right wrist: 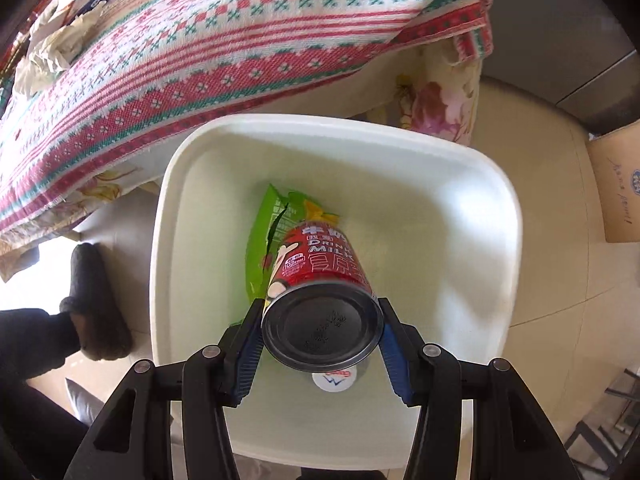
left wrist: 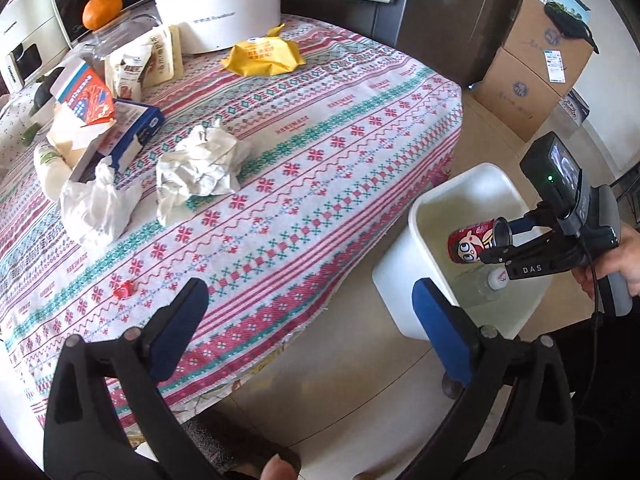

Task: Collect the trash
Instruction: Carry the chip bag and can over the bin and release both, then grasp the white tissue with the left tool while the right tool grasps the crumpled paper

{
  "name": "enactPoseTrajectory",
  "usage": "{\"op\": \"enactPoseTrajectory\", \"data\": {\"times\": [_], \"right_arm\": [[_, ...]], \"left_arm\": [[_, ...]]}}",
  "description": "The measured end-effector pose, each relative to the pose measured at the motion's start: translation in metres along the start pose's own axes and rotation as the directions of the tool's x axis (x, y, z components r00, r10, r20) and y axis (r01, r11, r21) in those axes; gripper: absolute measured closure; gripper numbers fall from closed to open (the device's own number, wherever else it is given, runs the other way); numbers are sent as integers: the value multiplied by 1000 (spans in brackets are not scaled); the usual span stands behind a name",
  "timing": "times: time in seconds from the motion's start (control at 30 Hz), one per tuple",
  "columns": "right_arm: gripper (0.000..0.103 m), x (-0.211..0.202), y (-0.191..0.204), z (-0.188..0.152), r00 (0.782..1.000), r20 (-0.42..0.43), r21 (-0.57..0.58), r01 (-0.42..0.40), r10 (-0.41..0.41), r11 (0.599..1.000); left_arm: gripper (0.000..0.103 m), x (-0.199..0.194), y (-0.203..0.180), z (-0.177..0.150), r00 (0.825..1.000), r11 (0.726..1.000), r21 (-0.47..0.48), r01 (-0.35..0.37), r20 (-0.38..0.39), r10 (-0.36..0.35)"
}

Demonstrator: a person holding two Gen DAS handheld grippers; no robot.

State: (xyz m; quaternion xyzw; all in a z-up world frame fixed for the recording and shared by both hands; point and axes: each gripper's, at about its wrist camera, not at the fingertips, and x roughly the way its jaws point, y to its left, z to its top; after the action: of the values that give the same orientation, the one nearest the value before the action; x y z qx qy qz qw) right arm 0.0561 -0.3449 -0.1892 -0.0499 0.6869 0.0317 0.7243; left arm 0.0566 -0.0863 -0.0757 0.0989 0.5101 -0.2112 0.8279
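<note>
My right gripper [right wrist: 320,308] points down into a white bin [right wrist: 280,120], shut on a red milk can [right wrist: 320,264] whose grey base faces the camera. In the left wrist view the same can [left wrist: 468,244] hangs over the bin [left wrist: 440,192] in that gripper [left wrist: 500,240]. A green wrapper [right wrist: 264,236] and a white bottle cap [right wrist: 334,380] lie in the bin. My left gripper [left wrist: 310,292] stands wide open with nothing between its fingers, over the table's near edge. Crumpled paper [left wrist: 200,164], a white bag [left wrist: 96,208], a yellow packet [left wrist: 262,56] and a small red scrap [left wrist: 124,290] lie on the patterned tablecloth [left wrist: 320,128].
Opened boxes [left wrist: 88,96] and snack bags [left wrist: 136,64] crowd the table's left side. A white pot [left wrist: 220,0] and an orange [left wrist: 102,10] stand at the back. Cardboard boxes [left wrist: 532,68] are stacked on the floor beyond the bin. A person's foot [right wrist: 96,304] rests left of the bin.
</note>
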Motion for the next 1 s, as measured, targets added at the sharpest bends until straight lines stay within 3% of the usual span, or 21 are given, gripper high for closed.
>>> {"op": "enactPoseTrajectory", "data": {"times": [0.1,0.4,0.53,0.8,0.9,1.0], "right_arm": [[29,-6,2,4,1000,23,3,3,-3,1000],[23,-41,8,12,992,124,35,-38,34,999],[23,-59,15,16,983,178,49,-61,51,997],[22,-88,37,32,960,272,28,-69,59,997],[22,-94,53,42,955,290,13,-71,64,997],[22,-97,68,51,951,299,-4,-73,71,997]], "left_arm": [[1,-2,13,-3,1000,1000,-25,-16,10,17],[1,-13,56,-6,994,990,-118,-72,76,82],[1,-23,78,-5,977,980,-160,-120,155,145],[1,-14,128,-2,951,954,-184,-238,154,267],[1,-8,143,-1,949,949,-208,-236,158,271],[1,-3,157,1,958,949,-260,-180,174,230]]}}
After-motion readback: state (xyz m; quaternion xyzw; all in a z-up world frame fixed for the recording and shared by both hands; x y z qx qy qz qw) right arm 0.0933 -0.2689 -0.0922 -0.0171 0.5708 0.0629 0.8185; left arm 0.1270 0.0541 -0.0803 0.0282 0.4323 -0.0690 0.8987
